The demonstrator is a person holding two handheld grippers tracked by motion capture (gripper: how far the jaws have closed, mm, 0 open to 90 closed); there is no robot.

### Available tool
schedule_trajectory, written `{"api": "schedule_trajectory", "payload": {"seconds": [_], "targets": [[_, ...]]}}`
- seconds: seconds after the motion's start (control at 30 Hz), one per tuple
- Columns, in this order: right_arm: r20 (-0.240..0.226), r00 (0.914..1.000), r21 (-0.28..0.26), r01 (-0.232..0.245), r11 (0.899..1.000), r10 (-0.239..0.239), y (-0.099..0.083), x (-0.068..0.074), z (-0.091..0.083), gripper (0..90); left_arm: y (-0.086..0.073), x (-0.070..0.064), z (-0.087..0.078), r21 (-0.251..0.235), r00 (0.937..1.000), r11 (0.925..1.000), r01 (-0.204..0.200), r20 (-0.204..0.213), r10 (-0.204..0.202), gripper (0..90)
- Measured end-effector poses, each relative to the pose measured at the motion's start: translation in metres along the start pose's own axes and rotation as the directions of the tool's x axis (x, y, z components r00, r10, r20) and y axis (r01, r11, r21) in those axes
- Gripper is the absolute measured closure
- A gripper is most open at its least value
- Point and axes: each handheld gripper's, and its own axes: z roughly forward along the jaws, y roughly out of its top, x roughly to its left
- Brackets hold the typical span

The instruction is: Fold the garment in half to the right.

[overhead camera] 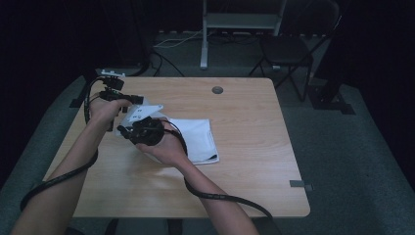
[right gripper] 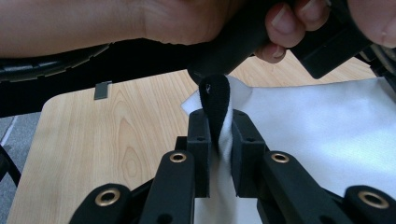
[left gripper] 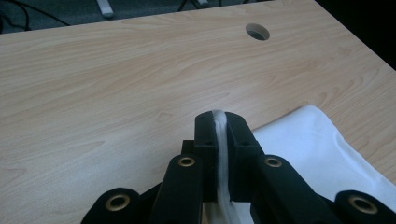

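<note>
Currently, step: folding the white garment (overhead camera: 195, 139) near the table's (overhead camera: 254, 166) left edge.
Left gripper (left gripper: 219, 122): pinching its edge.
Right gripper (right gripper: 218, 126): pinching black-trimmed edge.
Next: likely carry both across evenly.

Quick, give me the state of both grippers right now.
Left gripper: shut on the white cloth.
Right gripper: shut on the white cloth, at a part with a black edge.

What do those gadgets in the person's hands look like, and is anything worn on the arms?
Each tool, left and right, is black, with two blocky flat jaws on hinged links fixed by brass-coloured rivets. In the high view a thick black ribbed cable trails from each tool along the forearm and off the table's near edge. A pale three-cornered plate sits on one tool. The forearms are bare, with no sleeves in view.
</note>
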Motion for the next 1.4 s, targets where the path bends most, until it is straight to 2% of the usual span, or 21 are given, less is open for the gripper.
{"api": "schedule_trajectory", "payload": {"seconds": [0.2,0.67,0.93,1.4], "targets": [[-0.009,0.9999,-0.016,-0.012,1.0,0.012,0.004,0.0,-0.003,80.6,0.002,0.0,-0.004,-0.006,1.0,1.0,0.005,-0.005,-0.005,84.8],[-0.005,1.0,-0.023,0.004,1.0,-0.004,0.02,0.001,-0.006,80.7,0.012,-0.002,-0.013,0.006,0.9994,0.9999,-0.015,-0.032,0.015,84.8],[-0.022,0.9996,-0.038,-0.021,0.999,0.02,0.021,0.0,-0.003,80.8,0.012,0.002,-0.019,0.016,0.9988,0.9997,-0.02,-0.044,0.02,84.8],[-0.041,0.9989,-0.037,-0.023,0.999,0.022,0.026,0.006,0.008,80.7,0.008,0.012,-0.028,0.04,0.997,0.9991,-0.016,-0.075,0.019,84.8]]}}
